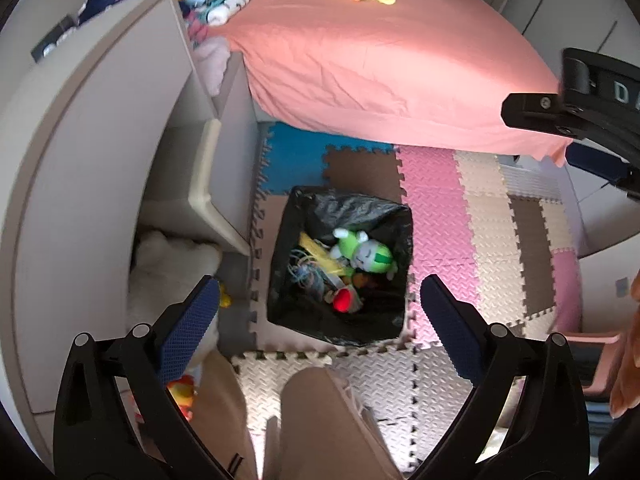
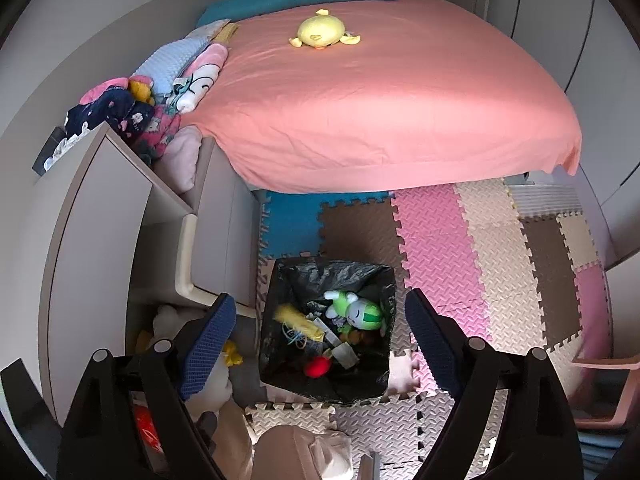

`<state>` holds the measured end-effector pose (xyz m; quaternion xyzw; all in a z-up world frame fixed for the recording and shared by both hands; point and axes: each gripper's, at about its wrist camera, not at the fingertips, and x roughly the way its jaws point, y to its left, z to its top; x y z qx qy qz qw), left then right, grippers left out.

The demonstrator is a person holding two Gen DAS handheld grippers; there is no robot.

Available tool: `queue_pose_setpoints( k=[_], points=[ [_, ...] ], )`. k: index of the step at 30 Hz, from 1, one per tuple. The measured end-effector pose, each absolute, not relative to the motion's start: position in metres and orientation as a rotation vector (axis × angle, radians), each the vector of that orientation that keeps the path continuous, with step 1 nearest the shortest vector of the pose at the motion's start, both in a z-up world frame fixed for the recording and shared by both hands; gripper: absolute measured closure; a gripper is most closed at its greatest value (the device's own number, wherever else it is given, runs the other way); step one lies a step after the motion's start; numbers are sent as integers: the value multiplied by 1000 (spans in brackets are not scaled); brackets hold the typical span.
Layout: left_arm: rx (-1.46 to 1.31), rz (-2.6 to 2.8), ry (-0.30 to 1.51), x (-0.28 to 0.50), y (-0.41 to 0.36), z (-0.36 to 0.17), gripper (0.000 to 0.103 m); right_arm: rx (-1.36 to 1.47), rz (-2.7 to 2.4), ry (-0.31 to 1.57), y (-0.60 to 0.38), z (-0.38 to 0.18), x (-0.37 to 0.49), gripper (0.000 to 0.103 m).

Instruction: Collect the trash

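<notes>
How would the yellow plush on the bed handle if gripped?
The yellow plush looks soft and rounded, so it would likely squash between the pads. Probably light for its bulk. Lying flat on the pink sheet, it seems unlikely to roll.

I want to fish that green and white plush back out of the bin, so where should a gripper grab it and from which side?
Come straight down from above with the left gripper, since the bin walls block the sides. The green and white plush lies on top of the other trash; its rounded head looks like the bulkiest exposed part, so pinch across that.
</notes>
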<state>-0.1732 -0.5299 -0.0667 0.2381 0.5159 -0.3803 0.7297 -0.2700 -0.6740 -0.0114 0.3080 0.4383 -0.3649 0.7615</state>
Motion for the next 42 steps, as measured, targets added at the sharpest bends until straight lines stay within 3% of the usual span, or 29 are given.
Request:
queue_pose_setpoints(
  k=[10,22,31,42],
  points=[
    [514,-849,1116,-167,-523,-60,6,653,-758,968,-662,-9,-255,16],
    [464,-773,1025,-130,-464,-11,6,570,-633,908,-604,36,-199,16],
    [337,-638,959,-75,-370,37,6,458,-443,883,-516,72,-136,14],
    [230,-437,939,-34,-237,46,6,360,-239,902,-399,80,-64,14]
  ],
)
